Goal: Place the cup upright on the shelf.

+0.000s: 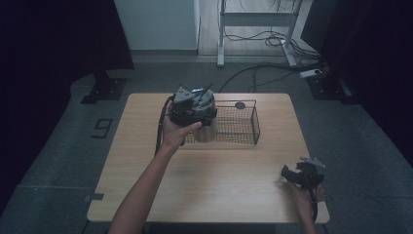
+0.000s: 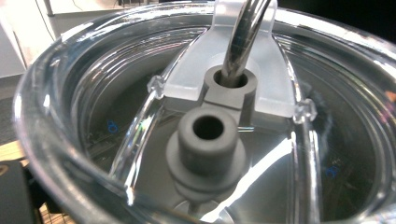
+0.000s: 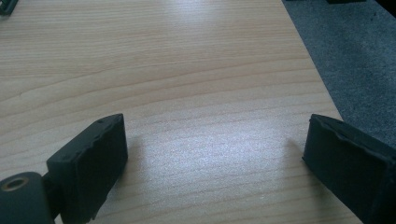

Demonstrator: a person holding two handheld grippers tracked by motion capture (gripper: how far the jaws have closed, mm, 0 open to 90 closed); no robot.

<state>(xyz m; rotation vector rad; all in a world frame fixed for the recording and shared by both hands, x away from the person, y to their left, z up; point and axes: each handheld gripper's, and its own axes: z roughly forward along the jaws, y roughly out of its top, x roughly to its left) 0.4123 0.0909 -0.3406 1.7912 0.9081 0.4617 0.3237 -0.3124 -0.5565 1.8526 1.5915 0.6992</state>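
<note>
A metal tumbler [image 1: 205, 130] with a clear lid [image 2: 116, 154] stands at the left end of a black wire basket [image 1: 243, 127]. A metal straw [image 2: 243, 37] passes through a grey stopper [image 2: 208, 140] in the lid. My left gripper [image 1: 192, 109] sits right on top of the tumbler, hiding its lid in the high view. Its jaws are hidden, so their state is unclear. My right gripper [image 1: 292, 173] rests low over the table's front right corner. In the right gripper view it [image 3: 215, 135] is open, with bare wood between the fingers [image 3: 88, 163].
The wooden table [image 1: 219, 180] has a small dark round spot [image 1: 240, 105] behind the basket. The table's right edge and grey carpet [image 3: 345, 51] lie close to my right gripper. Cables and a desk frame [image 1: 258, 29] stand on the floor beyond.
</note>
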